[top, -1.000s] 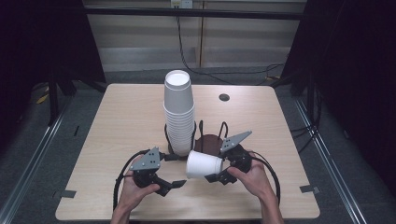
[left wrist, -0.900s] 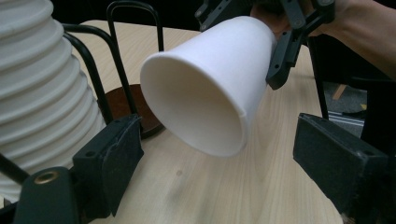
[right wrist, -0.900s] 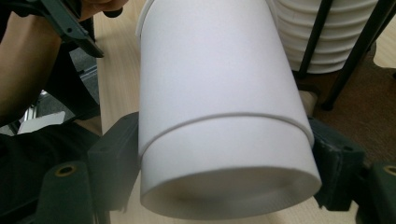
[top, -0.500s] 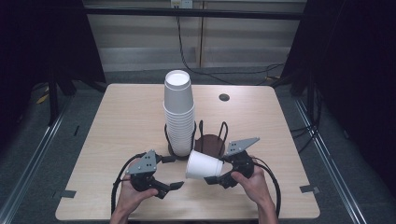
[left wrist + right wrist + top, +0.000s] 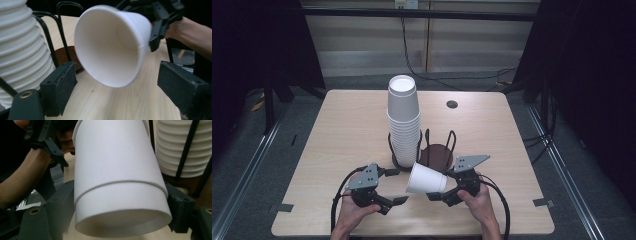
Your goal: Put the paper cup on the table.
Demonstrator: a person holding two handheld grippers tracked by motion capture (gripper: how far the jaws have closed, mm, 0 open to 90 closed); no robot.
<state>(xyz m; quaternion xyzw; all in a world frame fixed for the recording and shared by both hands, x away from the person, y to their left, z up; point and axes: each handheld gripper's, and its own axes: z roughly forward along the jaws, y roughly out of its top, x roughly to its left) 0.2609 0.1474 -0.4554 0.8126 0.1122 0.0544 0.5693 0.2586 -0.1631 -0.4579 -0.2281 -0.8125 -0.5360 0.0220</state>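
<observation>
A single white paper cup (image 5: 426,179) lies sideways in the air above the table's front. My right gripper (image 5: 443,184) is shut on its base end. The cup's mouth (image 5: 110,50) faces my left gripper (image 5: 396,186), which is open, with its jaws on either side of the rim and apart from it. In the right gripper view the cup (image 5: 117,182) sits between both pads, and a ridge runs round its wall. A tall stack of white cups (image 5: 403,120) stands in a black wire holder (image 5: 435,155) just behind.
The holder has a round brown base and upright wire loops (image 5: 62,32) close behind the held cup. The stack (image 5: 182,147) rises right beside my right gripper. A small dark hole (image 5: 452,104) marks the wooden table (image 5: 337,130) at the back.
Both grippers have drifted slightly toward the table's front edge, and the cup has come down a little with the right one. The grips are unchanged.
</observation>
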